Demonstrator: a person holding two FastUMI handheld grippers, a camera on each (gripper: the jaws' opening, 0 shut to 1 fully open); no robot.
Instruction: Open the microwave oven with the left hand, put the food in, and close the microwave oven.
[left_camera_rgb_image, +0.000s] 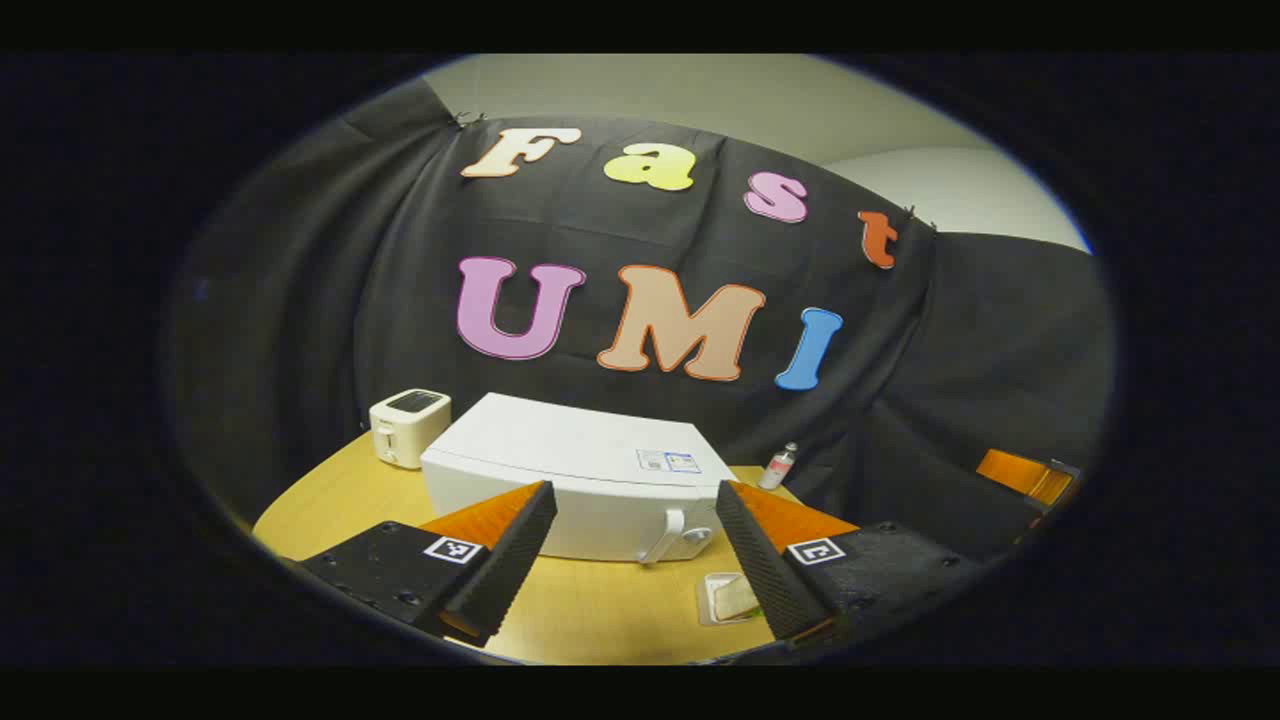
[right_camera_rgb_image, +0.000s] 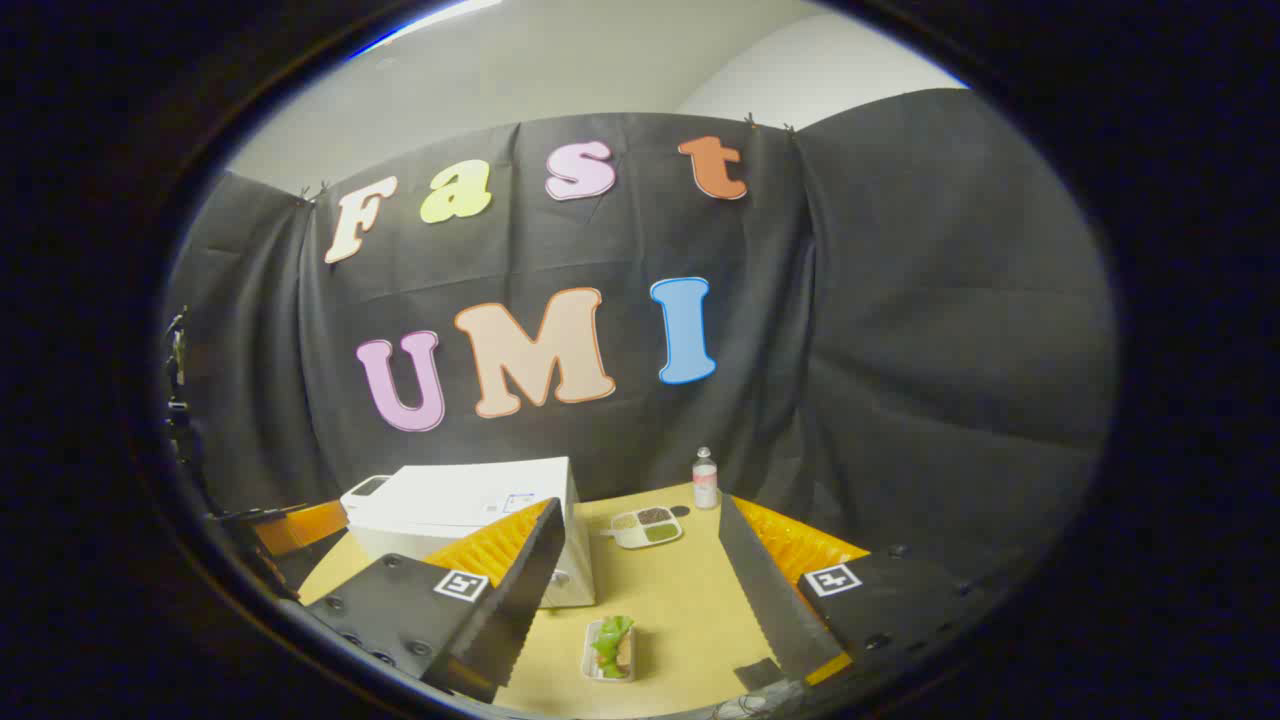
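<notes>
Fingers of the left gripper (left_camera_rgb_image: 632, 560) are standing wide apart in the left gripper view, holding nothing and touching nothing. Straight ahead of them, framed in the gap, the white microwave oven (left_camera_rgb_image: 570, 470) is sitting on the wooden table (left_camera_rgb_image: 330, 500) with its door closed and its pale handle (left_camera_rgb_image: 668, 532) lying just inside the right finger. Below that handle and close against the right finger, a small clear tray of food (left_camera_rgb_image: 728, 598) is resting on the table. Beyond the left finger, past the oven's far corner, a white toaster (left_camera_rgb_image: 408, 426) is standing, and beyond the right finger a small bottle (left_camera_rgb_image: 779, 466) is standing near the black cloth wall.

In the right gripper view the right gripper (right_camera_rgb_image: 640, 590) is also gaping wide, with nothing between its fingers and nothing in contact with them. The food tray (right_camera_rgb_image: 611, 650), topped with something green, is lying low in the gap, nearer the left finger. The microwave oven (right_camera_rgb_image: 470, 505) is sitting behind the left finger, partly hidden by it. Farther ahead in the gap a divided dish (right_camera_rgb_image: 646, 526) with three fillings is resting on the table (right_camera_rgb_image: 690, 610), and the bottle (right_camera_rgb_image: 705, 479) is standing just beyond it, by the cloth.
</notes>
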